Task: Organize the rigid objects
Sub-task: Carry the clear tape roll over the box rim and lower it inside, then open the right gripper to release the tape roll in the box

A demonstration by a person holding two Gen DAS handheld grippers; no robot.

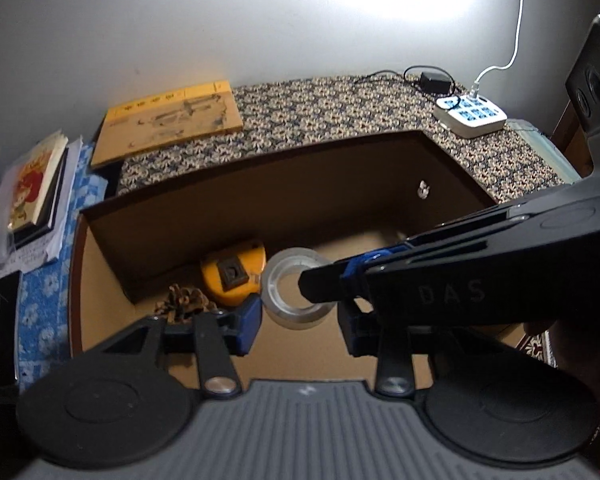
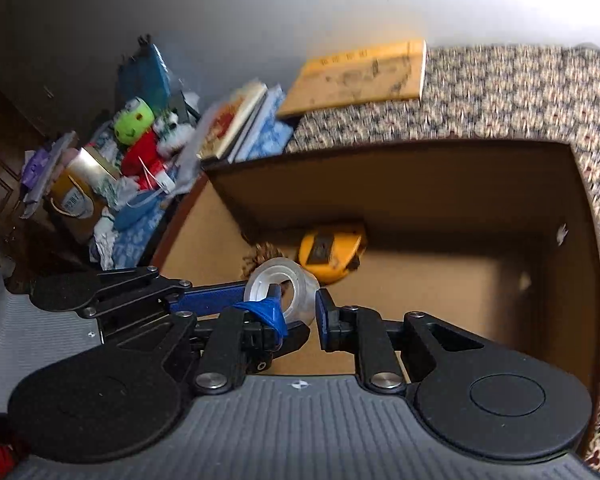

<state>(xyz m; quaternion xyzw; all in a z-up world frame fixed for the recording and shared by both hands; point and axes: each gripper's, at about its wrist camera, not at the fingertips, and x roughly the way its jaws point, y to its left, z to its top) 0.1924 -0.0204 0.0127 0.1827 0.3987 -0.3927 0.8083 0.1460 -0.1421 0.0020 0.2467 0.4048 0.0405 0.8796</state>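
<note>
We see the right gripper [image 2: 300, 312] clamped on a tape roll [image 2: 286, 286] (clear) inside the box [image 2: 420, 184]; the left gripper [image 1: 300, 322] spread wide.

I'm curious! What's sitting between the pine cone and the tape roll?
The yellow tape measure, in the left wrist view, between pine cone and tape roll.

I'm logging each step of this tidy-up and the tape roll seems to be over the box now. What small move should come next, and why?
Probably lower the right gripper a little and open it. Its fingers grip the tape roll, one through the core, over the box floor beside the yellow tape measure and pine cone. Bare floor lies below, and the open left gripper holds nothing.
</note>
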